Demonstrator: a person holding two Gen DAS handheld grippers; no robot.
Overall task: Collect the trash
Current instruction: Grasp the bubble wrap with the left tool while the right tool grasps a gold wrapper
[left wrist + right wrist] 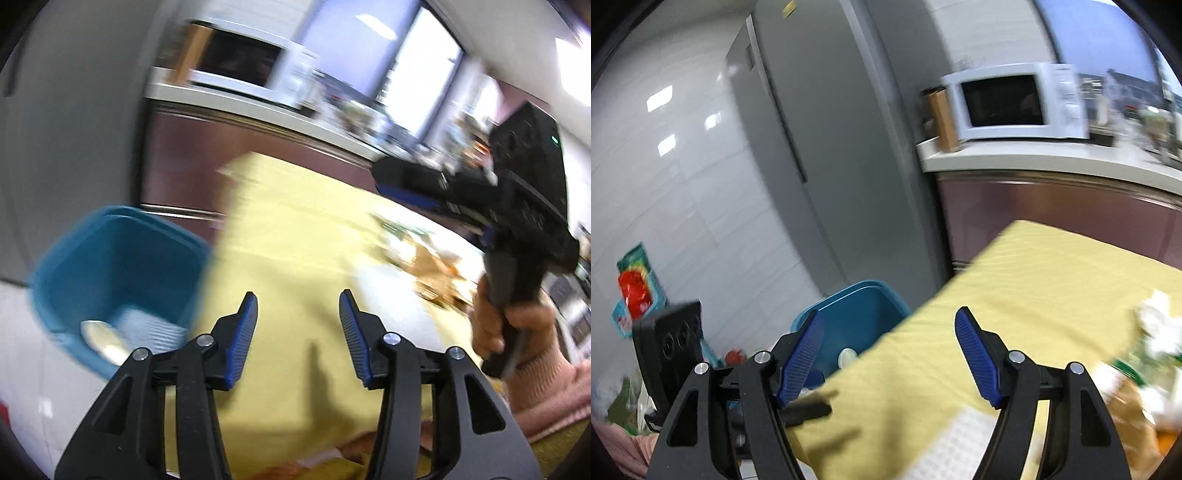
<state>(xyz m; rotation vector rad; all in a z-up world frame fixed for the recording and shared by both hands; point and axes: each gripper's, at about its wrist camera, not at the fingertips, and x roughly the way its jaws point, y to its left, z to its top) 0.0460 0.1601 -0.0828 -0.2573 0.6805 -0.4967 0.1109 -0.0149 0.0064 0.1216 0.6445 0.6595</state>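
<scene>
My left gripper (298, 299) stands open with nothing between its blue pads, above a yellow tablecloth (288, 229). To its left, on the floor, stands a blue bin (110, 258) with a pale round piece (101, 338) at its bottom. My right gripper (888, 314) is open and empty too, over the table's near-left edge, with the blue bin (857, 317) just behind its left finger. Blurred trash lies on the cloth at the right: crumpled white paper (1156, 325), a green wrapper (1126, 365) and brown paper (1126, 410). A hand (513, 325) holds the right gripper's handle in the left wrist view.
A grey fridge (827, 147) rises behind the bin. A white microwave (1012, 101) sits on a pale counter (1034, 162) over dark cabinets beyond the table. Coloured packets (635, 291) lie on the white tiled floor at the far left.
</scene>
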